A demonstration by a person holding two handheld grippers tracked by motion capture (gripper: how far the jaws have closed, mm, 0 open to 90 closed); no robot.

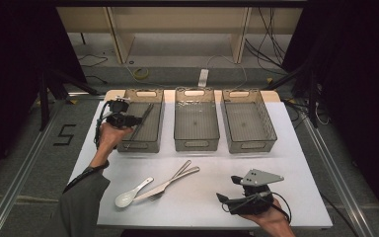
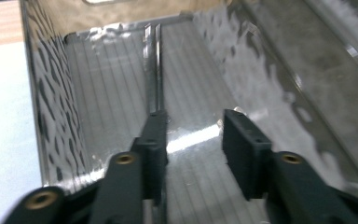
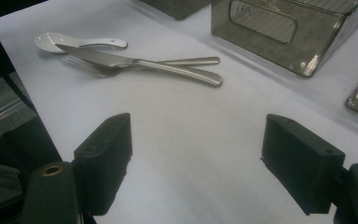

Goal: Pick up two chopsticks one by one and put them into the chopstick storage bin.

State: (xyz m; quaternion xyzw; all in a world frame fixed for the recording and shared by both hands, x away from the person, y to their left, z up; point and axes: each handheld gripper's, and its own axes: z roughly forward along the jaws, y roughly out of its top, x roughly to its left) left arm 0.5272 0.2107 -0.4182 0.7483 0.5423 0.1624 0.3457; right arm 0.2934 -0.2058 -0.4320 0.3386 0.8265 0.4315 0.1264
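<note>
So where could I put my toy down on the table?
The white table is bare between the knife and the right claw, and right of the right bin. It's crowded around the spoon and fork.

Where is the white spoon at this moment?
In the high view the white spoon lies on the table, front left of centre, its handle beside the crossed knife and fork.
</note>
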